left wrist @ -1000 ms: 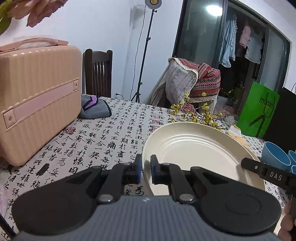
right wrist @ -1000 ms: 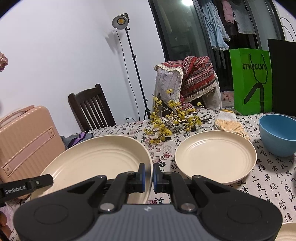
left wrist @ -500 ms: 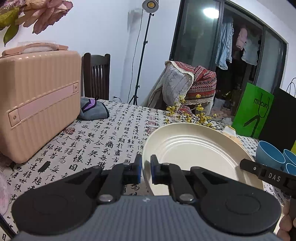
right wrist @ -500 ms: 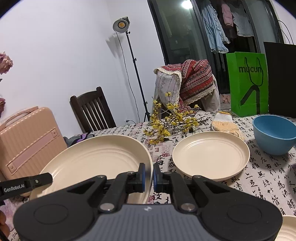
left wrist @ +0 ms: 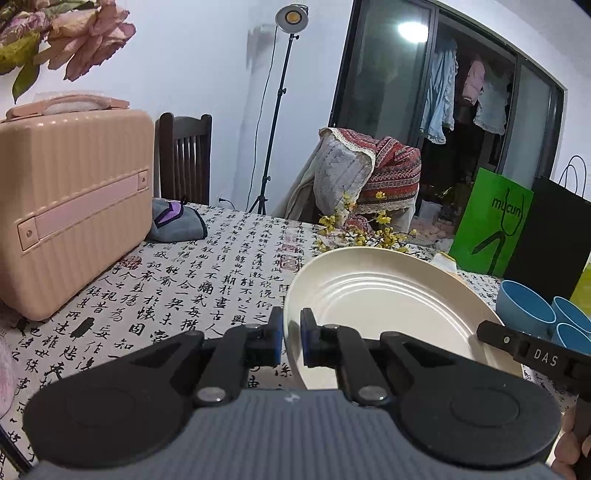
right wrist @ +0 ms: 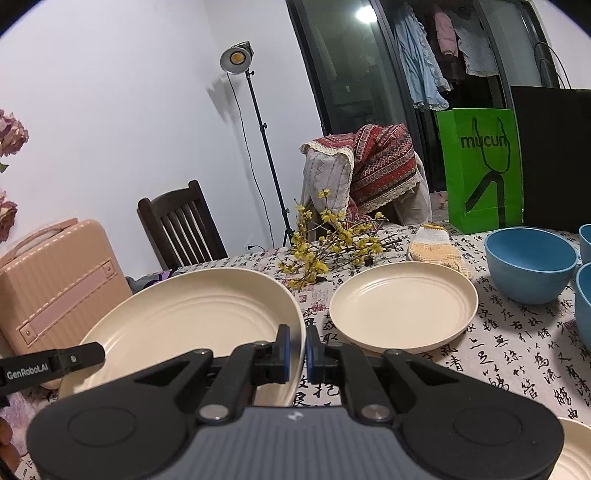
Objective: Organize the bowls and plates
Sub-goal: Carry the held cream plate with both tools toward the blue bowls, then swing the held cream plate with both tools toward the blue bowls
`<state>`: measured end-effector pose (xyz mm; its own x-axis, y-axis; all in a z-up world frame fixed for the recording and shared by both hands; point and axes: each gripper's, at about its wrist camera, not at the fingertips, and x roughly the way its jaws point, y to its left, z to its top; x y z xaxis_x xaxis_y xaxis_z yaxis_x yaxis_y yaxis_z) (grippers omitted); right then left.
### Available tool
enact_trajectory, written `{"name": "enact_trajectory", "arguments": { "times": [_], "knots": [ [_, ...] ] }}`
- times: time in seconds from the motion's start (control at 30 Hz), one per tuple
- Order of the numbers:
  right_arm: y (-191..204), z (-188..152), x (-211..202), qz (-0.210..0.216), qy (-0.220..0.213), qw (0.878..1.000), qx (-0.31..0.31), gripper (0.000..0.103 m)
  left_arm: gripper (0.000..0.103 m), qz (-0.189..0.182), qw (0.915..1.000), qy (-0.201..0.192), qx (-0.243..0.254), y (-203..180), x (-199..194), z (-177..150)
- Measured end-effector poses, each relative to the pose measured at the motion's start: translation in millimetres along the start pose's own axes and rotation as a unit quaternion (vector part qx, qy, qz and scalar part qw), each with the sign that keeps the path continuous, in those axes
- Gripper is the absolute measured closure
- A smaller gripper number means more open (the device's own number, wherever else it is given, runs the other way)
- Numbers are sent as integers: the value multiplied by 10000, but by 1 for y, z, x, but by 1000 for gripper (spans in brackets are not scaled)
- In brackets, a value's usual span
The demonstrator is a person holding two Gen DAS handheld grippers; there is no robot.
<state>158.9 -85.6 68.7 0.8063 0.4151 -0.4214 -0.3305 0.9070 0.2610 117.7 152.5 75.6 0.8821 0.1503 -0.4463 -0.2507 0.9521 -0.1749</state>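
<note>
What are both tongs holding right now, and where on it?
One large cream plate: left tongs clamp its left rim, right tongs its right rim.

**The room beyond my claw**

I look across a table (left wrist: 229,258) covered in a calligraphy-print cloth toward a plain white wall (left wrist: 221,92). A lit studio lamp on a black tripod (left wrist: 291,16) stands against it, beside a dark wooden chair (left wrist: 184,155). A second chair, draped with patterned red and grey throws (right wrist: 369,166), sits before dark glass sliding doors (left wrist: 388,74), where a ceiling light is reflected. Behind the glass I see clothes hanging (left wrist: 443,96).
</note>
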Motion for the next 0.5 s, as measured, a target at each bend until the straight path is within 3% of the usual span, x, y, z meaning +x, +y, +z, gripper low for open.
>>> {"name": "enact_trajectory", "arguments": {
  "times": [0.5],
  "knots": [
    [-14, -9, -17, -26, -43, 10000, 81, 95, 93, -69, 10000, 15, 13, -11, -10, -9]
  ]
}}
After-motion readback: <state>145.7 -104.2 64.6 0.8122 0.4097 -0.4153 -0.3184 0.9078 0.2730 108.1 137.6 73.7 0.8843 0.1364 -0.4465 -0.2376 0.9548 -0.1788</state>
